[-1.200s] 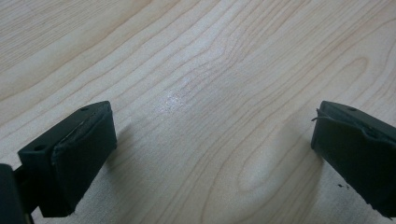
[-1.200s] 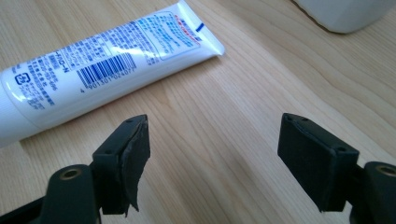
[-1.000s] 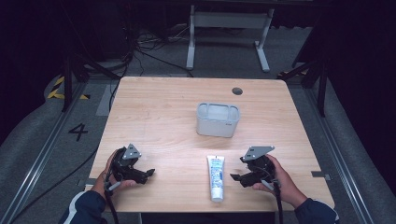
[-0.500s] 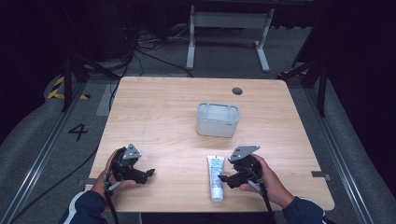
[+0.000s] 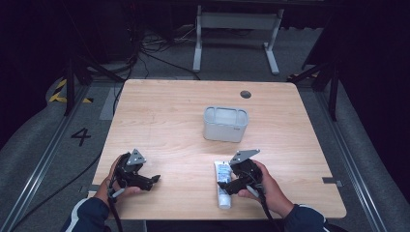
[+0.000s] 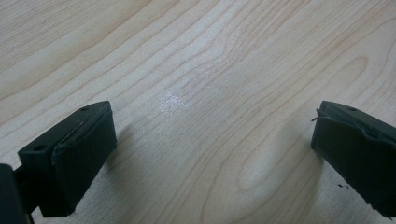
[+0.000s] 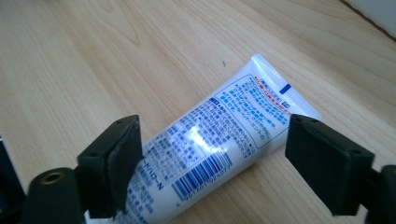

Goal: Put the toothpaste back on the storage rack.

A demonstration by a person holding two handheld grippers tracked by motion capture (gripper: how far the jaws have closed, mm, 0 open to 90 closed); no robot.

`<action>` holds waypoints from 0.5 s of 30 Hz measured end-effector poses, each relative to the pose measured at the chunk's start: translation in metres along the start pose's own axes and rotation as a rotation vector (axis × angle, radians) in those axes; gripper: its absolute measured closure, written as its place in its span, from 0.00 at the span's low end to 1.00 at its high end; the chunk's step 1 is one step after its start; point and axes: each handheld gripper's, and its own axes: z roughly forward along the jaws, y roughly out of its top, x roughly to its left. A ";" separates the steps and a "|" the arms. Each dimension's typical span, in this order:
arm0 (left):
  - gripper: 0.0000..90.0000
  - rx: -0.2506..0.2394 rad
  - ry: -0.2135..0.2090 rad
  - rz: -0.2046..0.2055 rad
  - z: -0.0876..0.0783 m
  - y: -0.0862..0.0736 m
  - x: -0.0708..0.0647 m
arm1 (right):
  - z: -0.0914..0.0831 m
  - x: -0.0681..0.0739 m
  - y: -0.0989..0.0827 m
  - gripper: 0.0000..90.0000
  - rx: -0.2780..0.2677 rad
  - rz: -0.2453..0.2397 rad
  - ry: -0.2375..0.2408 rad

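A white tube (image 5: 223, 182) with blue and red print lies flat near the table's front edge, cap end toward the person. My right gripper (image 5: 226, 185) is over it, jaws open and standing either side of the tube (image 7: 219, 149) without touching it in the right gripper view. My left gripper (image 5: 153, 180) rests low at the front left, open, with bare wood between its jaws (image 6: 210, 154). A hand holds each gripper.
A small grey open bin (image 5: 225, 124) stands at the middle of the wooden table (image 5: 164, 121), beyond the tube. A round cable hole (image 5: 245, 94) sits near the far edge. A metal stand and cables lie on the floor behind.
My right gripper has moved left from the front right until its open jaws straddle the tube. The left gripper has stayed put.
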 end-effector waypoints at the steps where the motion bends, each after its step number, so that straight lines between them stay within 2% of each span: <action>1: 0.01 0.000 0.000 -0.001 0.000 0.000 0.000 | 0.001 -0.001 0.000 0.20 0.006 0.010 -0.004; 4: 0.01 0.000 0.000 0.000 0.000 0.000 0.000 | 0.007 -0.002 0.000 0.17 0.017 0.044 0.001; 7: 0.01 0.000 0.000 0.000 0.000 0.000 0.000 | 0.011 0.000 0.001 0.17 0.036 0.035 0.001; 11: 0.01 0.001 0.000 0.000 0.000 0.000 0.000 | 0.022 0.005 0.000 0.18 0.108 0.011 -0.037; 15: 0.01 -0.002 0.004 0.005 0.000 0.000 0.000 | 0.026 0.004 0.001 0.17 0.117 0.003 -0.038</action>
